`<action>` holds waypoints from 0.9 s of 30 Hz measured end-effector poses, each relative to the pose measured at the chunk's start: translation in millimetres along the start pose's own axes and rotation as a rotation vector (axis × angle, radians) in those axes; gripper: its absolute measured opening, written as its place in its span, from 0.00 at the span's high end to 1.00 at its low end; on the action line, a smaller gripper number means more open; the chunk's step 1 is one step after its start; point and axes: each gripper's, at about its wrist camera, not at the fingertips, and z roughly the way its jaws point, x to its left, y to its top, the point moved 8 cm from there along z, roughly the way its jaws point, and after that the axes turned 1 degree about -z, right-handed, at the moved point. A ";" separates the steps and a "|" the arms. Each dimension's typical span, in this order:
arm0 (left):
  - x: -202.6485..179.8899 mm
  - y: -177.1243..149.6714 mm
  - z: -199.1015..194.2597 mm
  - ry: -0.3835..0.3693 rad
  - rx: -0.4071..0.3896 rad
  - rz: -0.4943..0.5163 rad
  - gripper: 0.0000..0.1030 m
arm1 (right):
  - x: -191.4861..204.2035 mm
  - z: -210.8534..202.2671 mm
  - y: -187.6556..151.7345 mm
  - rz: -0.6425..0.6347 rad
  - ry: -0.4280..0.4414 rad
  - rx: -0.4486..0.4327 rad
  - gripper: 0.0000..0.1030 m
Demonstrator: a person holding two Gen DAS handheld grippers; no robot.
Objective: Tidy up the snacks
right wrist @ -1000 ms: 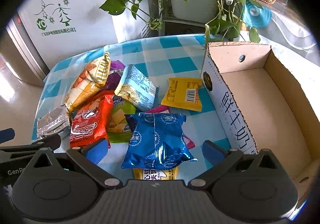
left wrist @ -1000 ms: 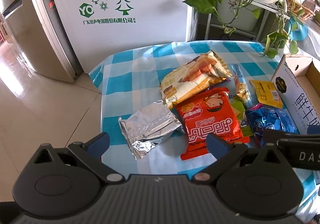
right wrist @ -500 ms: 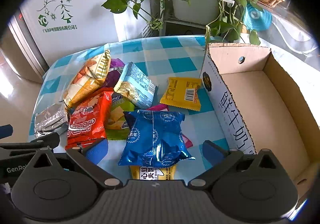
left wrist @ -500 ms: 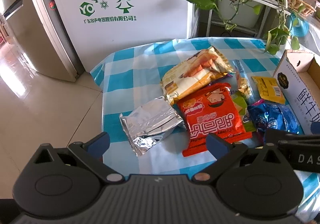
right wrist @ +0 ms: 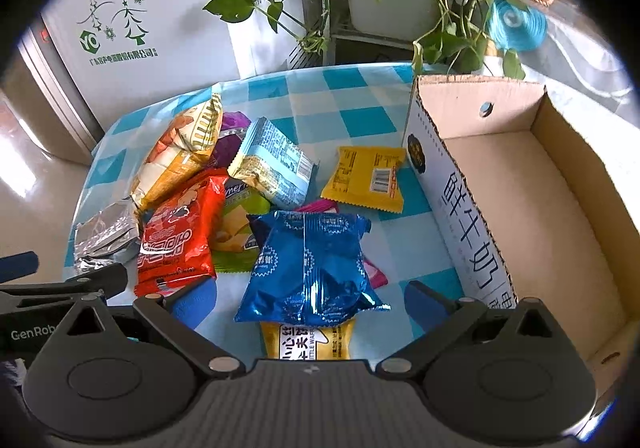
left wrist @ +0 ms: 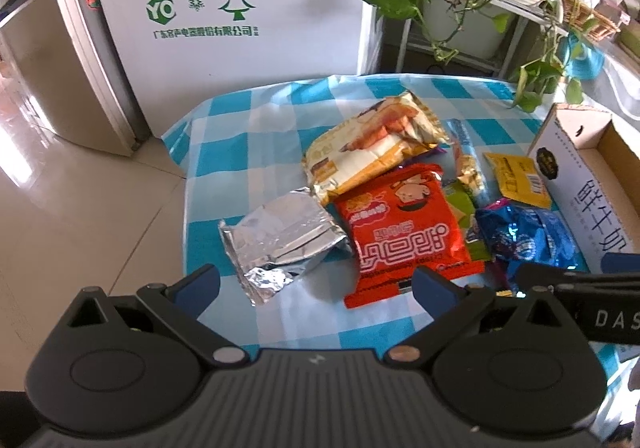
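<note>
Two claws hover spread and empty above a checked table [right wrist: 352,108] strewn with snacks. Nearest the right claw [right wrist: 310,302] lies a blue packet [right wrist: 308,268], atop other wrappers, with an empty cardboard box [right wrist: 532,184] to its right. The left claw [left wrist: 316,282] faces a silver foil pouch [left wrist: 280,236] and red packet [left wrist: 404,236]. Pinching the blue packet's crimped near edge probably lifts it alone.

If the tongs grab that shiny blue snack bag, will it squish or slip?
The blue bag looks puffed and crinkly, so it would probably squish and feel light. Its glossy foil may slip. It lies atop other packets, so lifting it could nudge them.
</note>
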 end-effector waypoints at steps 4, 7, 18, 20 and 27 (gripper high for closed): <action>-2.7 0.1 -0.2 -0.033 -0.001 -0.004 0.01 | -2.6 -1.9 -2.3 -0.005 0.018 0.001 0.00; -0.3 0.6 -0.1 -0.037 0.001 -0.017 0.01 | -5.8 -3.5 -4.8 -0.008 0.027 0.003 0.00; 22.4 9.9 3.5 -0.075 0.003 -0.147 0.01 | -25.8 -10.5 -15.9 0.060 0.121 0.020 0.01; 26.2 11.6 4.6 -0.080 0.001 -0.168 0.01 | -26.3 -10.0 -19.0 0.055 0.129 0.026 0.02; 23.2 13.4 10.0 -0.099 0.004 -0.190 0.01 | -27.0 -7.0 -30.3 0.046 0.146 0.056 0.03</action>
